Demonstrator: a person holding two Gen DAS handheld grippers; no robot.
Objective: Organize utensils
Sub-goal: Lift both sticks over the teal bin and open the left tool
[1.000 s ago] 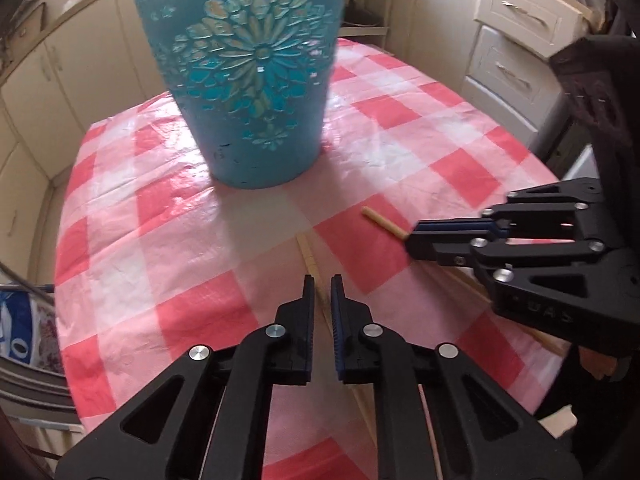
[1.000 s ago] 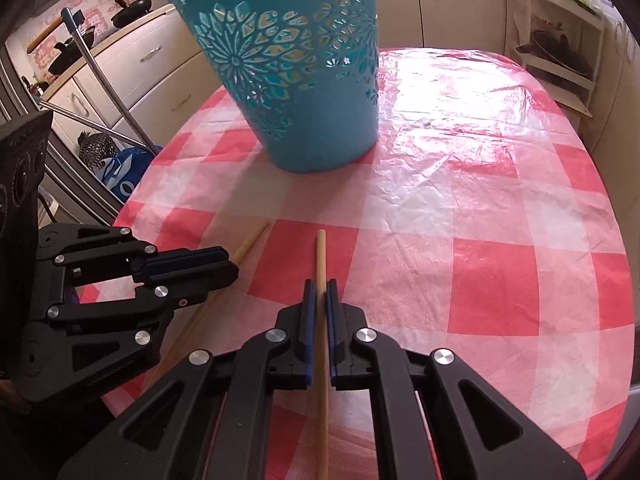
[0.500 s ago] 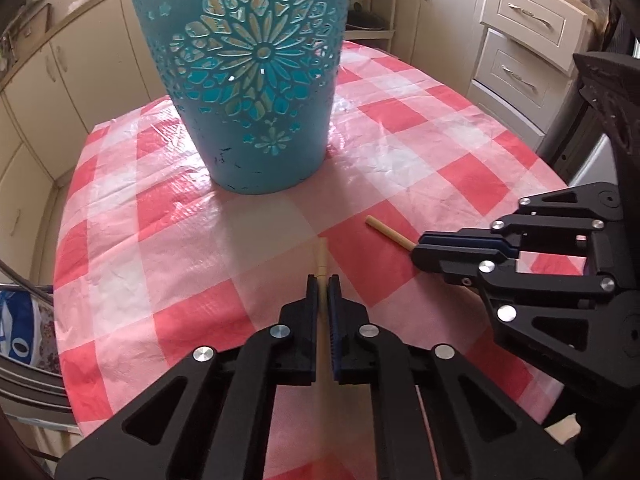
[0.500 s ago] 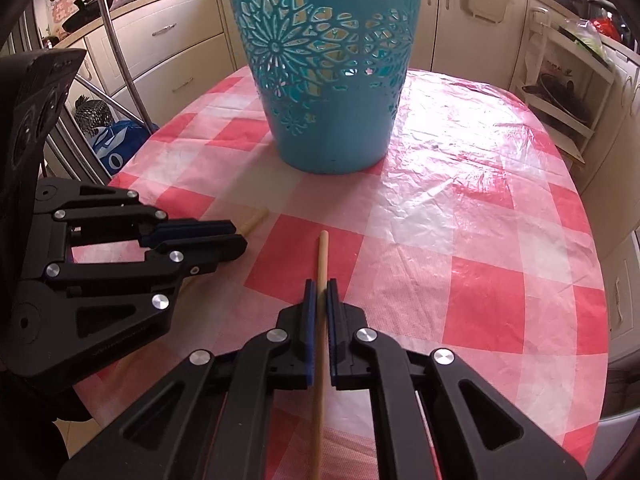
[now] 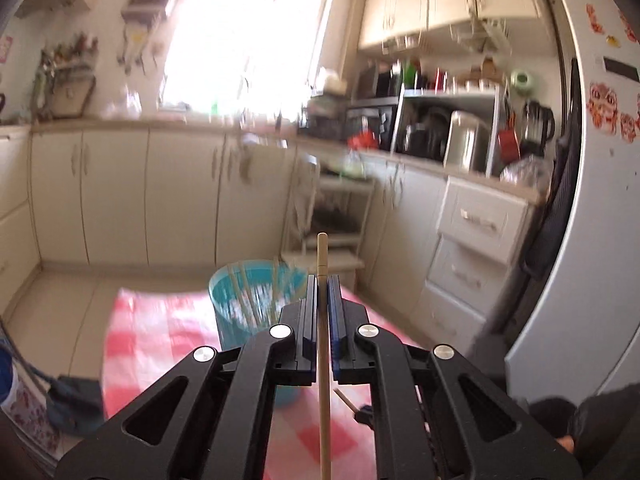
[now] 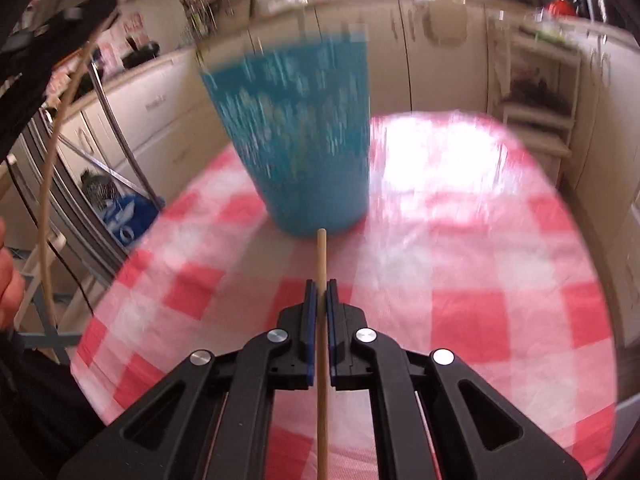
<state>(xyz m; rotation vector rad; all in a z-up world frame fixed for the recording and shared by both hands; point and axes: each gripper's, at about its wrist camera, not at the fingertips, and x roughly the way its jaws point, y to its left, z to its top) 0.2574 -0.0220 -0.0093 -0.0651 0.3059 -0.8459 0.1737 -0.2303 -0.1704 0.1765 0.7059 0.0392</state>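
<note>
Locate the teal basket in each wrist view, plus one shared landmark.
Left wrist: teal basket sits low centre-left, seen from above, sticks inside, partly behind the left gripper.
Right wrist: teal basket stands upper centre, blurred, beyond the chopstick tip.
Shared landmark: red-checked tablecloth.

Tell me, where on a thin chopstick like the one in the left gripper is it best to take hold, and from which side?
Judging by the chopstick in the left gripper, grip along the shaft, short of the tip. It is thin, round and straight, so the fingers close across it from both sides. That leaves an end free to drop into the teal basket.
</note>
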